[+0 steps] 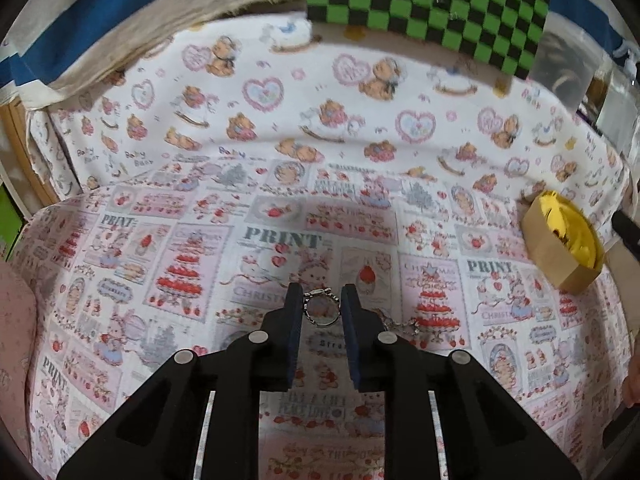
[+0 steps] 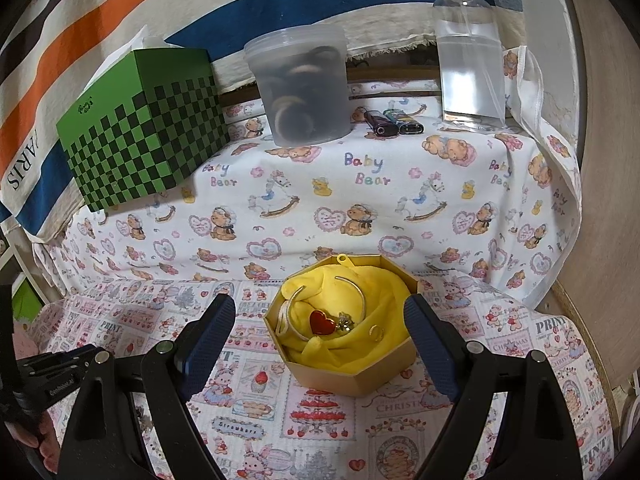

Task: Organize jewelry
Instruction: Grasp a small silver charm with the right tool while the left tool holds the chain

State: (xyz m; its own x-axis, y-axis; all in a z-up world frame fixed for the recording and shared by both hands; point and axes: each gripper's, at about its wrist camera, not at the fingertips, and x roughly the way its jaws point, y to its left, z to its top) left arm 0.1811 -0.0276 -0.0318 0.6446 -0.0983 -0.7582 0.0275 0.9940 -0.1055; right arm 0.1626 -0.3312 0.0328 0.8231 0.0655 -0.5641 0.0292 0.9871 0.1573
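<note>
In the left wrist view my left gripper [image 1: 322,300] has its jaws narrowed around a small silver ring [image 1: 321,308]; both pads touch its sides. A thin chain piece [image 1: 400,322] lies on the cloth just right of it. The gold octagonal jewelry box [image 1: 560,240] with yellow lining sits far right. In the right wrist view my right gripper [image 2: 320,320] is wide open and empty, its fingers either side of the box [image 2: 344,376]. Inside lie a red heart pendant [image 2: 322,322], a bangle [image 2: 352,284], a small ring [image 2: 377,332] and a pale band [image 2: 286,316].
A green checkered box [image 2: 140,128], a clear lidded tub [image 2: 300,88], two lighters [image 2: 392,122] and a spray bottle [image 2: 468,48] stand on the raised ledge behind. A wooden panel [image 2: 600,200] is at the right. Printed cloth [image 1: 200,240] covers the surface.
</note>
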